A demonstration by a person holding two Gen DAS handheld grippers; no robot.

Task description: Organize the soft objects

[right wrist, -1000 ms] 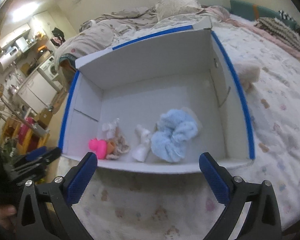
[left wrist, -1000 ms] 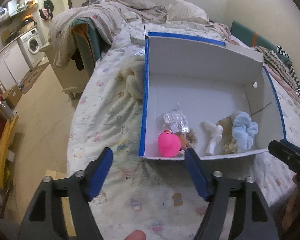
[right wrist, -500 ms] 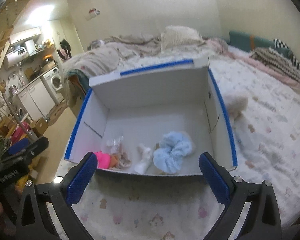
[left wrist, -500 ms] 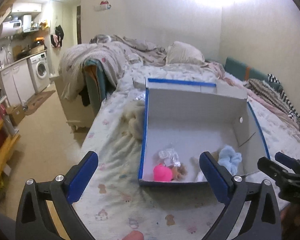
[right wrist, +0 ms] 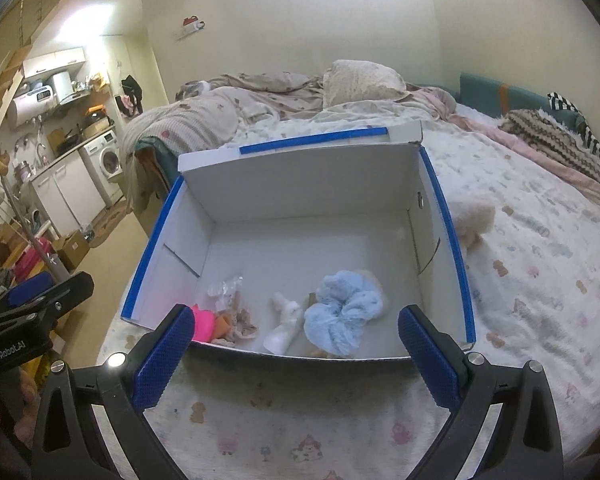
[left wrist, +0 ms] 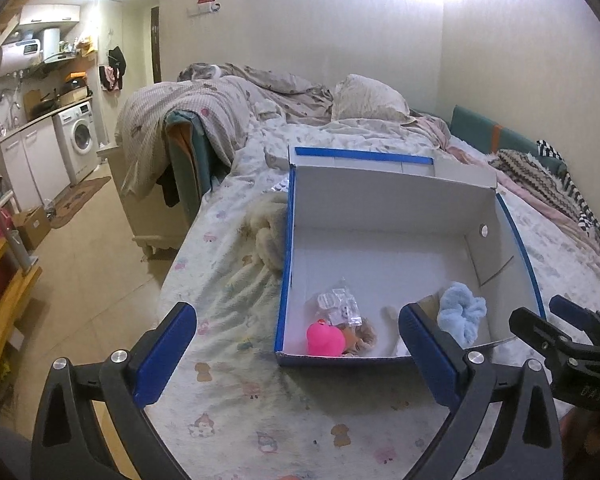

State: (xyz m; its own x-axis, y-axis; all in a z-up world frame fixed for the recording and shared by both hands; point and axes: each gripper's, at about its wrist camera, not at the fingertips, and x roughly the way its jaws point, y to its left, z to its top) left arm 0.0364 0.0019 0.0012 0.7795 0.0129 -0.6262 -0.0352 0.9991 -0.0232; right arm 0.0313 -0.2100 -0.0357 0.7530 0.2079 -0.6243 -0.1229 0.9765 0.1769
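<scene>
Both tools stood wide open and empty. The left tool (left wrist: 296, 354) and the right tool (right wrist: 292, 354) hovered over the near edge of the bed (right wrist: 540, 280), just short of the white box (right wrist: 300, 184).

Beyond them, inside the box along its near wall, lay a pink toy (left wrist: 325, 338), a white plush piece (right wrist: 286, 320) and a blue scrunchie (right wrist: 342, 314).

Two cream plush items remained outside, each against a side wall: one on the left (left wrist: 266, 228), nearer the left tool; one on the right (right wrist: 472, 216), nearer the right tool. Both lay ahead, toward the far edge.
</scene>
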